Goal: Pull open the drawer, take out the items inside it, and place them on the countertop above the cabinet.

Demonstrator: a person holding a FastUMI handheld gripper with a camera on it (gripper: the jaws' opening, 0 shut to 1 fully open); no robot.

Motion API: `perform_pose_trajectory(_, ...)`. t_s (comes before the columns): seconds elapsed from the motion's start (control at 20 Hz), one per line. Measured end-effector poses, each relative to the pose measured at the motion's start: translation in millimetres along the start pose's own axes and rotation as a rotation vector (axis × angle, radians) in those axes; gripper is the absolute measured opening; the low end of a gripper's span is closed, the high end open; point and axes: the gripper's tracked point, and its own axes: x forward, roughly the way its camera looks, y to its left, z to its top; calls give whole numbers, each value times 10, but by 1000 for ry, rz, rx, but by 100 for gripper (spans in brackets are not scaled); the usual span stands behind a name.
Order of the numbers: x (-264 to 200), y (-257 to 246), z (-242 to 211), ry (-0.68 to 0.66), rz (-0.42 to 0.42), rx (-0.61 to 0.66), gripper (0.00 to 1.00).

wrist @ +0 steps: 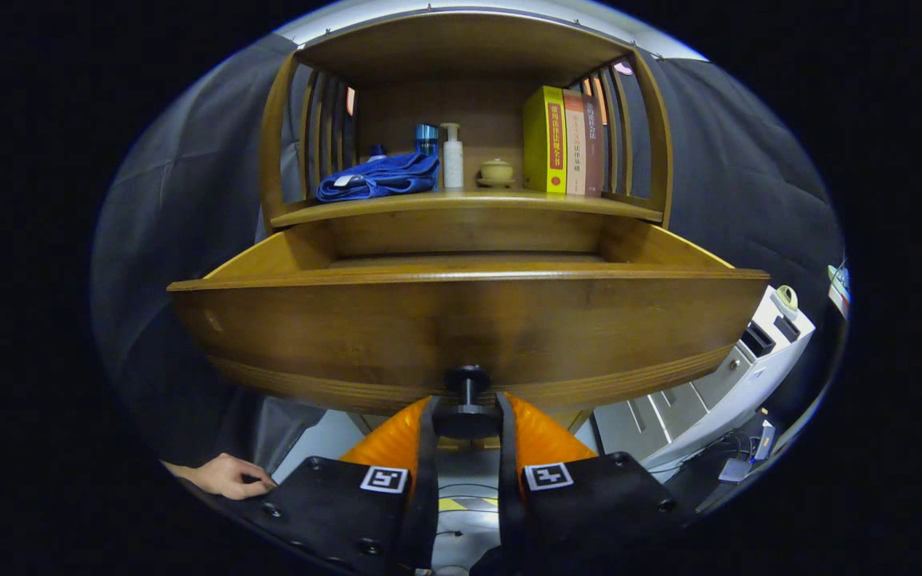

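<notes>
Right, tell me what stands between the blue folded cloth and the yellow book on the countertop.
In the gripper view: a blue-capped bottle, a white pump bottle and a small lidded ceramic cup.

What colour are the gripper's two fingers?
Orange, seen in the gripper view: the fingers close on the drawer's dark knob.
</notes>
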Motion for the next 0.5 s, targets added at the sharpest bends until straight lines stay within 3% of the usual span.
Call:
perform_pose_trajectory(0.25,-67,-6,104,-14,4,-8,53)
perform_pose_trajectory(0.5,-294,-27,426,-51,30,-10,89)
